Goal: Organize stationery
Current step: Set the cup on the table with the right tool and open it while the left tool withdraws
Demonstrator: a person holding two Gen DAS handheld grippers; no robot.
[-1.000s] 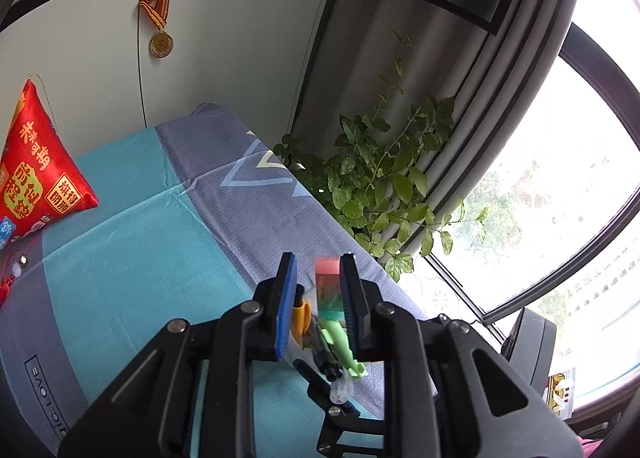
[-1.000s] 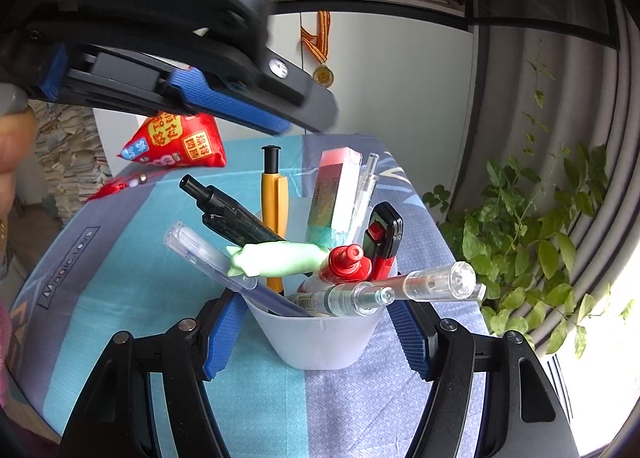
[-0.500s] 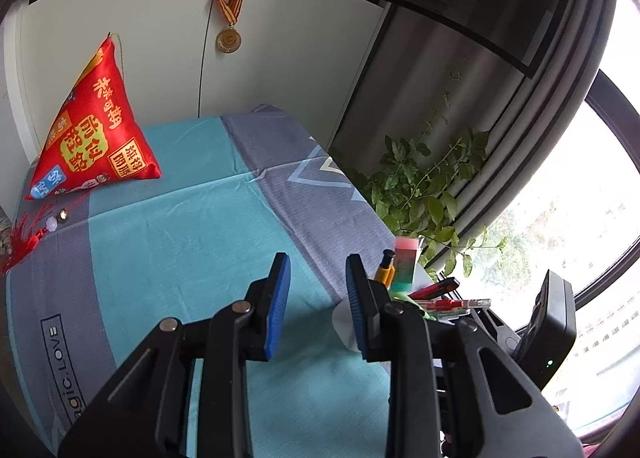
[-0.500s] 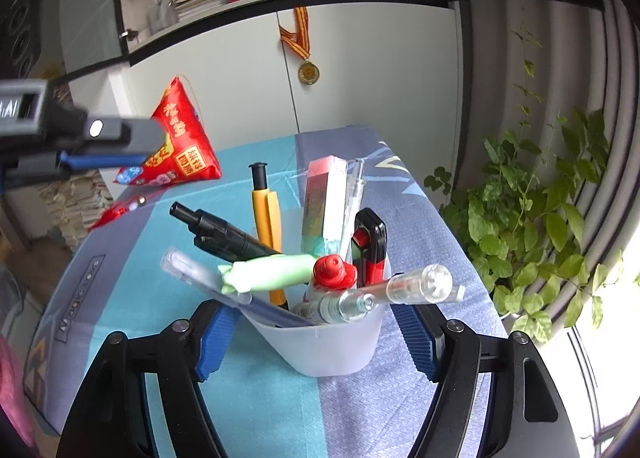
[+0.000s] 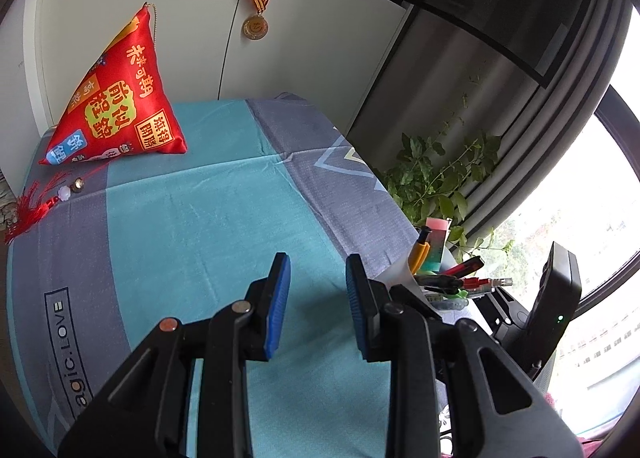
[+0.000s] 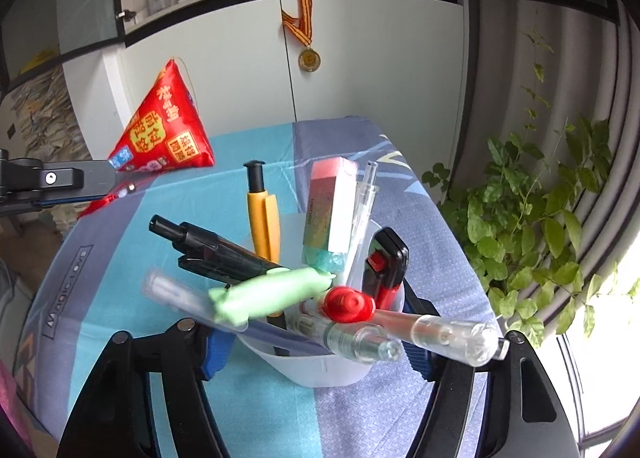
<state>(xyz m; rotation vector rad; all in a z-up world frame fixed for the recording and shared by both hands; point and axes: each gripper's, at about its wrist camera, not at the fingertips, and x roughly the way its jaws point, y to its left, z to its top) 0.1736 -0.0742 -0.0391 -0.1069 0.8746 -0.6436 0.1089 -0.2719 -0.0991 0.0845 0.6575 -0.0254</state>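
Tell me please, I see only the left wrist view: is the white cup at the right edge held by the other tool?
Observer: Yes. In the right wrist view the right tool is closing on the white cup, with one blue pad at each side.
Operator: Is an eraser inside? I see only a pink top.
Observer: Yes, the eraser stands upright in a paper sleeve, between the yellow pen and a thin clear pen.
Operator: Does anything lean out much?
Observer: Two thick clear pens lean over the rim toward the camera, just below a red cap.
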